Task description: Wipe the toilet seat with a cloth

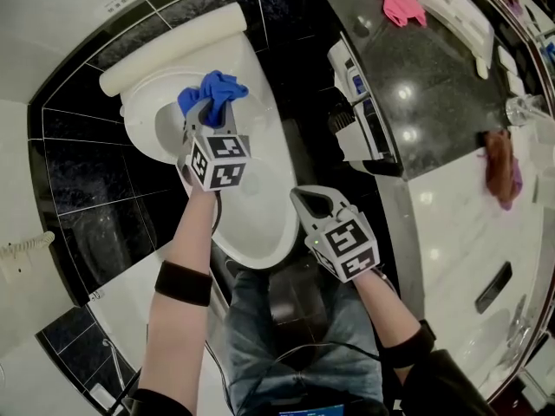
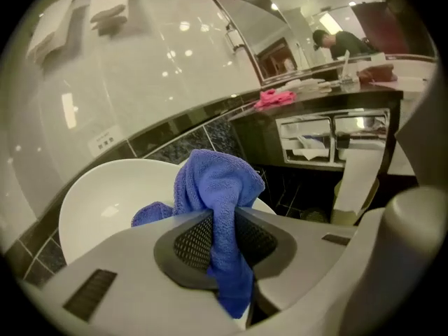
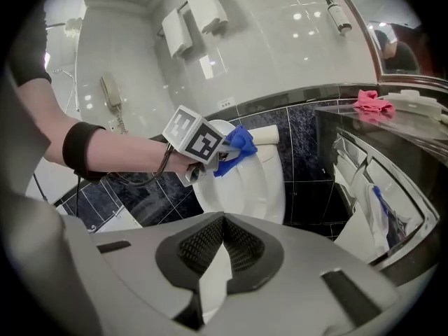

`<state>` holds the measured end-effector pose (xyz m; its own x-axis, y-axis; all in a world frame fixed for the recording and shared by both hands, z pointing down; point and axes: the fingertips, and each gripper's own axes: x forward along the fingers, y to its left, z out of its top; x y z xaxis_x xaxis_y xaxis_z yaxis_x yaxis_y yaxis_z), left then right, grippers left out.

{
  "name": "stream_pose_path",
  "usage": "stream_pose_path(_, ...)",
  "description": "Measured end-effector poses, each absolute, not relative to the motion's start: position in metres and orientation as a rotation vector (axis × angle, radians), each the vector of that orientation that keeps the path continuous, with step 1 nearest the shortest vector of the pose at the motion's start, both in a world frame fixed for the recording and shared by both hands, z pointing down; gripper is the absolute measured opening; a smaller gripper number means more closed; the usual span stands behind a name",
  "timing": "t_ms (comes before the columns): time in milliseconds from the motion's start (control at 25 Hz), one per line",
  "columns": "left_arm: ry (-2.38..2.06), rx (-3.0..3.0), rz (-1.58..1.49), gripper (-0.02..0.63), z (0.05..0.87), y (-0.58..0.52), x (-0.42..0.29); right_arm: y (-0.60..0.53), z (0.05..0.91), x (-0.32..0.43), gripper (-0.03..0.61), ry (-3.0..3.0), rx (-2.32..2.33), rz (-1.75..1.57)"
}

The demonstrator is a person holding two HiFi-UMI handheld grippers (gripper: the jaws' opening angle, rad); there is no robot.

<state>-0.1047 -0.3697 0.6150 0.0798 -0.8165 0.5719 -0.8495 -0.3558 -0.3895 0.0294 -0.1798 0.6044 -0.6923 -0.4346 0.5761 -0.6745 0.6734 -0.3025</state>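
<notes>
**Right gripper idle; left holds the cloth at the toilet**

Right gripper [image 1: 308, 202]: jaws closed on nothing, sitting near the front end of the toilet [image 1: 260, 206]. Left gripper [image 1: 212, 115]: jaws clamped on the blue cloth [image 1: 214, 89], which bunches past the tips over the rear of the white top. Whether the cloth touches the surface cannot be confirmed. Lid and seat cannot be told apart in these views.

Judgement: wipe not yet begun. To do it well, tilt the left gripper so the loose bunch, not the hard tips, meets the surface. Press lightly and sweep along the rim in long overlapping passes. Keep the clamp firm: only a narrow fold is pinched, so drag could pull it free. Leave the right gripper clear of the path.
</notes>
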Motion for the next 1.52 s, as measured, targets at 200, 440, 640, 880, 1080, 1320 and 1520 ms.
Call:
stream_pose_path(200,-1.625,2.307,1.495,0.083,0.66,-0.36,-0.081,-0.177,0.623,0.033,0.025,-2.411,0.863,0.73)
stream_pose_path(440,-1.539,2.282,1.718,0.083,0.703,-0.351,-0.065,-0.174,0.647,0.043,0.025,-2.395,0.879,0.757)
stream_pose_path(640,-1.457,2.25,1.79,0.081,0.749,-0.333,-0.057,-0.168,0.667,0.048,0.025,-2.375,0.876,0.785)
stream_pose_path(880,-1.37,2.242,1.894,0.081,0.794,-0.316,-0.053,-0.158,0.699,0.055,0.025,-2.365,0.879,0.789)
stream_pose_path(1080,-1.334,2.203,1.973,0.081,0.829,-0.305,-0.059,-0.152,0.719,0.051,0.025,-2.343,0.855,0.798)
stream_pose_path(1320,-1.286,2.133,1.973,0.081,0.87,-0.285,-0.074,-0.144,0.74,0.047,0.025,-2.356,0.841,0.808)
stream_pose_path(1520,-1.266,2.076,1.978,0.081,0.895,-0.272,-0.092,-0.137,0.751,0.046,0.025,-2.324,0.832,0.807)
